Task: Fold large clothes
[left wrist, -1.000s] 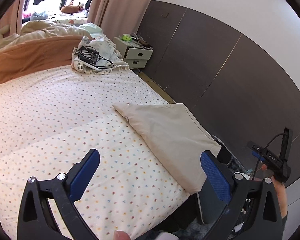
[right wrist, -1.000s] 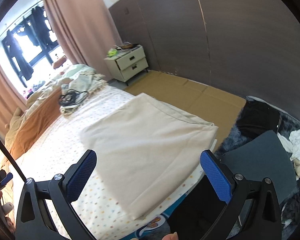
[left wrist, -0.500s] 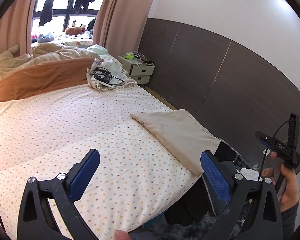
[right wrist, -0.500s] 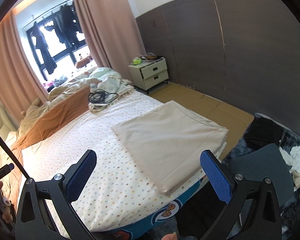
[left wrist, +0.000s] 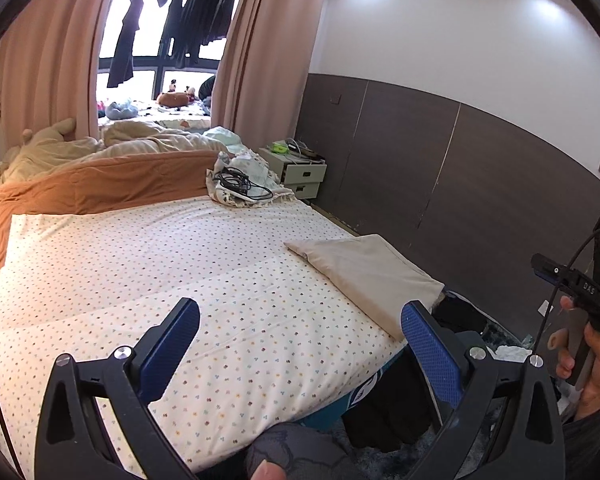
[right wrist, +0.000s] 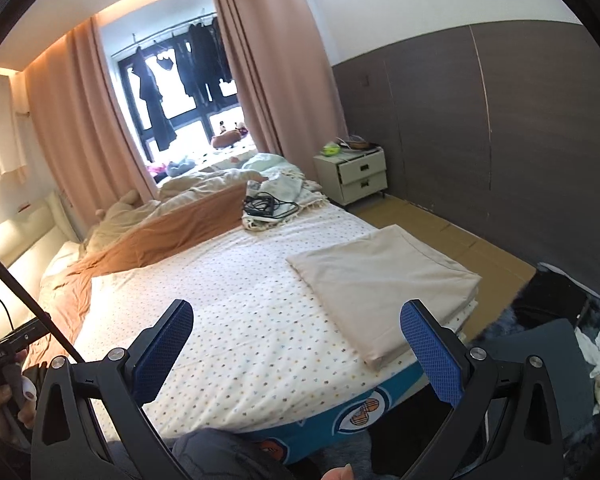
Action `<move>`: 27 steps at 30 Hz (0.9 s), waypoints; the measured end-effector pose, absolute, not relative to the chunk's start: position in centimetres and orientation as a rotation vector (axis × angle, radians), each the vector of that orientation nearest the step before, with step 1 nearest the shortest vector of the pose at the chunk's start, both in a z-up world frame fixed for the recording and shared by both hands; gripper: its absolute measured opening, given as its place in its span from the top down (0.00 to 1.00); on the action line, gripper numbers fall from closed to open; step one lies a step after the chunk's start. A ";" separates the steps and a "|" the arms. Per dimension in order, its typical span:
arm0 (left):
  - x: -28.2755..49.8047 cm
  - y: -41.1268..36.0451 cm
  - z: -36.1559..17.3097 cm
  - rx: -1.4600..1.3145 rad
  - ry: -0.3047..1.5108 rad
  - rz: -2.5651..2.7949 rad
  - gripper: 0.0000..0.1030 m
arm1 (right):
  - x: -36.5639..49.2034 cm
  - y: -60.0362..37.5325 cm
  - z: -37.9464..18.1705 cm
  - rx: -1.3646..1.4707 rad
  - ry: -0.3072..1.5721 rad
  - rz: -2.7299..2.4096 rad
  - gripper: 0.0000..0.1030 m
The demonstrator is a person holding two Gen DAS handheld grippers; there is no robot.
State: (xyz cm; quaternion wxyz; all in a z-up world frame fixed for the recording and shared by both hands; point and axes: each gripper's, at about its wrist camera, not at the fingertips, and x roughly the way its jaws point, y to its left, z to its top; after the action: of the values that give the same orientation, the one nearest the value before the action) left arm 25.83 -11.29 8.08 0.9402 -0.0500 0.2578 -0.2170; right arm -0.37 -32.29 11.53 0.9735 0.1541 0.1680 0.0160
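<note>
Both grippers (left wrist: 300,344) (right wrist: 296,340) hang spread, empty, above folded beige cloth (right wrist: 384,280).

Folded cloth (right wrist: 384,276) on bed (right wrist: 236,320) near right corner; nightstand (right wrist: 352,174) behind; cables (right wrist: 266,204) farther back.

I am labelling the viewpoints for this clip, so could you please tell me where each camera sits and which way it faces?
Left wrist: sits on the left tongs, open, looking across the dotted bed toward the window; the right hand shows at the right edge.
Right wrist: sits on the right tongs, open, facing the same way from further right; the left hand shows at the left edge.
Shared: the folded beige cloth, the nightstand and the window.
</note>
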 end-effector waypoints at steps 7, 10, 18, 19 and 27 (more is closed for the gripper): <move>19.4 -9.6 8.5 -0.103 0.434 -0.350 0.00 | -3.7 -32.2 9.3 0.291 0.305 0.078 0.00; 16.9 -8.7 8.3 -0.103 0.415 -0.309 0.00 | -4.8 -32.1 8.3 0.282 0.288 0.089 0.00; 11.8 -6.4 6.5 -0.123 0.400 -0.237 0.00 | -7.0 -30.8 5.3 0.247 0.271 0.133 0.00; 11.4 -6.1 6.3 -0.123 0.400 -0.231 0.00 | -7.0 -30.6 4.8 0.242 0.274 0.137 0.00; 8.9 -4.7 4.2 -0.115 0.381 -0.169 0.00 | -6.5 -28.4 2.8 0.200 0.280 0.139 0.00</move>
State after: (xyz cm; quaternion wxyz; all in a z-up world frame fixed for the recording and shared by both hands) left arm 8.91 -4.71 4.20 0.9767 -0.0572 0.1891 -0.0840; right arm -6.50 -28.37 2.79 0.9828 0.0994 0.1393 0.0692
